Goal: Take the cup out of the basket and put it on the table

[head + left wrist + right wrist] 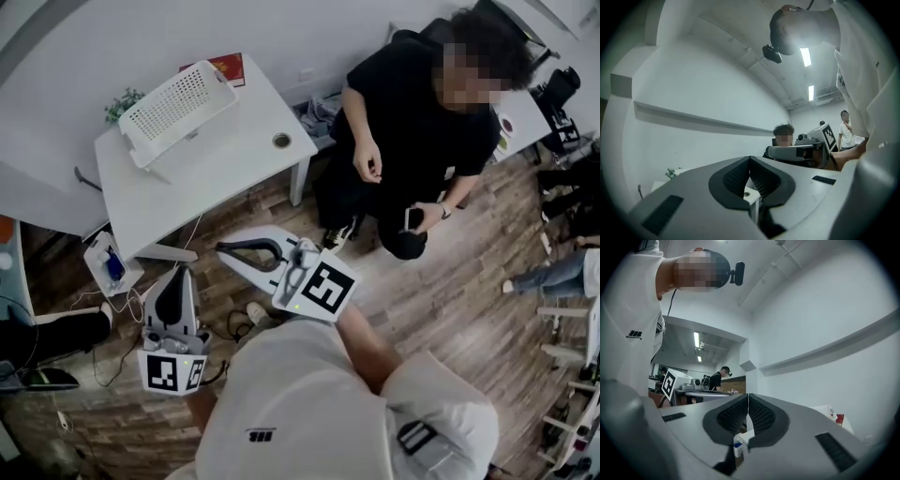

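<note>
A white perforated basket (178, 111) stands on the far left part of the white table (234, 164); in the right gripper view the basket (826, 411) peeks over the right jaw. No cup shows in any view. Both grippers hang above the wooden floor, short of the table's near edge. My left gripper (182, 272) points toward the table with its jaws shut and nothing between them, and its pads meet in its own view (750, 160). My right gripper (221, 248) lies to its right, pointing left, also shut and empty (748, 397).
A person in black (412, 122) sits right of the table holding a phone. A red book (225, 67) and a small plant (122, 101) lie behind the basket. The table has a cable hole (281, 141). A white box (111, 265) and cables lie on the floor.
</note>
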`<state>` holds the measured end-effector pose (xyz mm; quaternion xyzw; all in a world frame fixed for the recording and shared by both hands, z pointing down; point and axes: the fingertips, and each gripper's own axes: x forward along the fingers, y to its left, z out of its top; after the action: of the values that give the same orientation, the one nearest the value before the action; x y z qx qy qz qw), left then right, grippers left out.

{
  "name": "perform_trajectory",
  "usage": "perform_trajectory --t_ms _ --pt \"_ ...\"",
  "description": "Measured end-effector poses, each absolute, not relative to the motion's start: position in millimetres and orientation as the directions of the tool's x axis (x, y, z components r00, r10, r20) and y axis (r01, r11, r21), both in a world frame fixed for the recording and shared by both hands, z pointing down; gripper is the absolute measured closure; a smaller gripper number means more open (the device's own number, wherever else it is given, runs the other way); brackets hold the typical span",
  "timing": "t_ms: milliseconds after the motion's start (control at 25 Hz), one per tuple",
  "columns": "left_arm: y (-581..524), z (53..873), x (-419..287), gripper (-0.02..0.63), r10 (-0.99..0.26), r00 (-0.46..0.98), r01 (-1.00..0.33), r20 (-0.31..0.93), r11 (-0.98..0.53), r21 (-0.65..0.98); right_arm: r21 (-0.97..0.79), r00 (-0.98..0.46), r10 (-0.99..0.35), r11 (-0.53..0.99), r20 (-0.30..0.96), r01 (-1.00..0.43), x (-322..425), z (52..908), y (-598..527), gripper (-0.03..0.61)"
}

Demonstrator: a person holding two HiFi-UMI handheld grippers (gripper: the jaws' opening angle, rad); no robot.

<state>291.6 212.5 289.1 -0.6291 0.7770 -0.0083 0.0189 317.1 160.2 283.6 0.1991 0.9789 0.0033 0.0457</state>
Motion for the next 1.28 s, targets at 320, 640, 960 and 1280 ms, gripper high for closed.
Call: perform_trajectory --t_ms 320,640,960,1280 --pt "212 297 288 0.604 -0.967 -0.253 -0.967 0.007 0.253 -0.03 0.014 -0.91 0.402 0.915 -0.1 0.402 313 288 151 0.565" --pt "215 307 242 0.604 -0.968 -0.249 -0.968 -0.014 0.249 0.006 0.042 -0.924 0.367 0.93 -0.105 0.364 271 288 149 0.565" --pt "218 305 187 0.604 -0.976 -0.213 -0.977 -0.042 0.212 0.018 0.036 -0.945 0.316 0.949 -0.083 0.314 217 283 154 0.565" --pt "220 308 144 0.604 -0.984 -0.171 -0.985 -0.056 0.17 0.02 0.064 -0.958 0.288 0.956 0.004 0.287 182 301 160 0.564"
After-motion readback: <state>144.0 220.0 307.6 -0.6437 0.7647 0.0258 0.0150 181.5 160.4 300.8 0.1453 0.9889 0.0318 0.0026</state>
